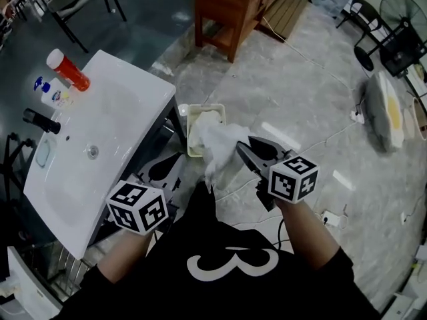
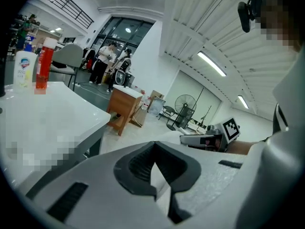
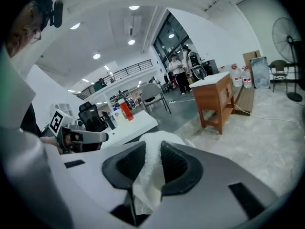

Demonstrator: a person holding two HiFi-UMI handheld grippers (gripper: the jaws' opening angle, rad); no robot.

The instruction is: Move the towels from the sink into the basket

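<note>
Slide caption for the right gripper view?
Right gripper shut on a white towel, left gripper and sink behind.

The left gripper (image 1: 175, 161) and right gripper (image 1: 241, 148) each have a light grey body with black ribbed pads (image 2: 137, 164) and carry a white marker cube (image 1: 137, 207) printed with black squares. The person wears a black short-sleeved T-shirt (image 1: 200, 227) (large white numeral (image 1: 233, 263) on the front).

We are losing the basket's (image 1: 205, 107) right side behind the hanging towel (image 1: 217, 145), the sink's (image 1: 127, 105) near edge under our left gripper (image 1: 167, 169), the white bottle's (image 1: 55, 93) print too small to read.
</note>
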